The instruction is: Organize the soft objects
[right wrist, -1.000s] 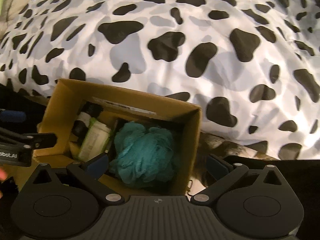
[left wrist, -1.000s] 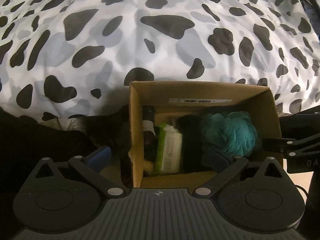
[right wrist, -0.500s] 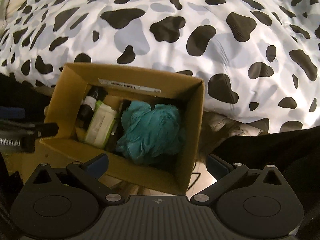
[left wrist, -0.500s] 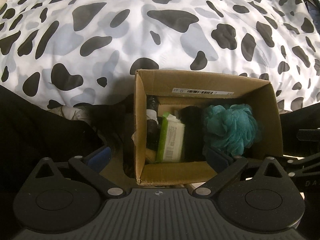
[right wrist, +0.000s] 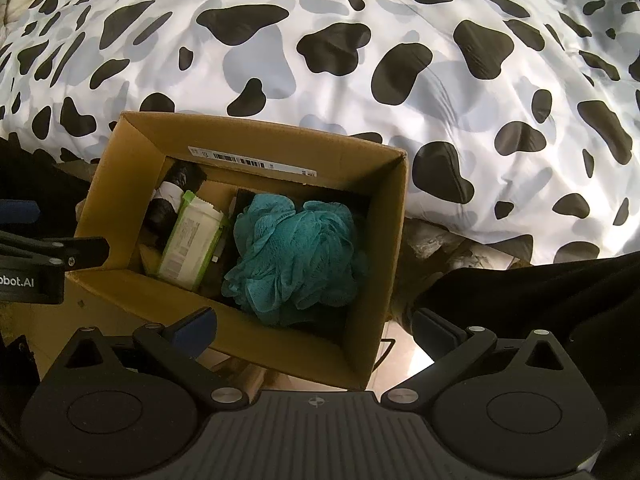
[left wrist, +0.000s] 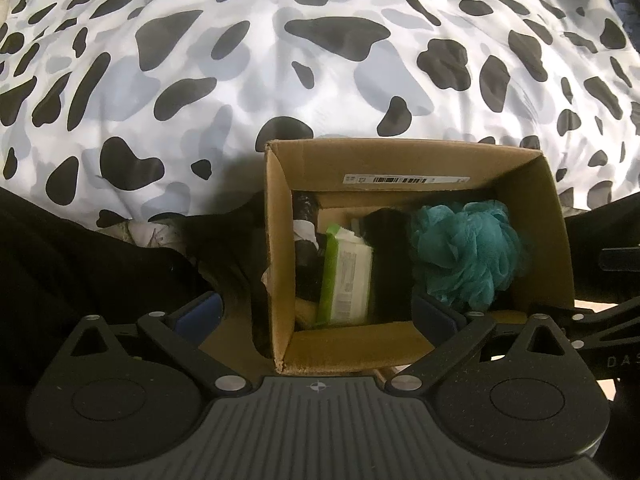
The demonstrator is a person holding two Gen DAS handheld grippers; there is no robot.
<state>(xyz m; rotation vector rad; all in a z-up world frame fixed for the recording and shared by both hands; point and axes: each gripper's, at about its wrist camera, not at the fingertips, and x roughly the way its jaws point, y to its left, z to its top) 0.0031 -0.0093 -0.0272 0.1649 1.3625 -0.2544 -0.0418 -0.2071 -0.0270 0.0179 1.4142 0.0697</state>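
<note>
both grippers, left gripper [left wrist: 316, 316] and right gripper [right wrist: 316, 326], hang wide open and empty over the cardboard box [right wrist: 394, 240] against the spotted duvet [right wrist: 360, 60], the teal bath pouf [right wrist: 296, 256] sitting inside beside the wipes pack [right wrist: 192, 242], apparently stowed.

Cardboard box [right wrist: 256, 136] centre-left of frame, against spotted duvet [right wrist: 360, 60]. Inside: teal bath pouf [right wrist: 296, 256] at right, wipes pack [right wrist: 192, 240] at left. Right gripper [right wrist: 314, 326] spread wide, bottom of frame.
</note>
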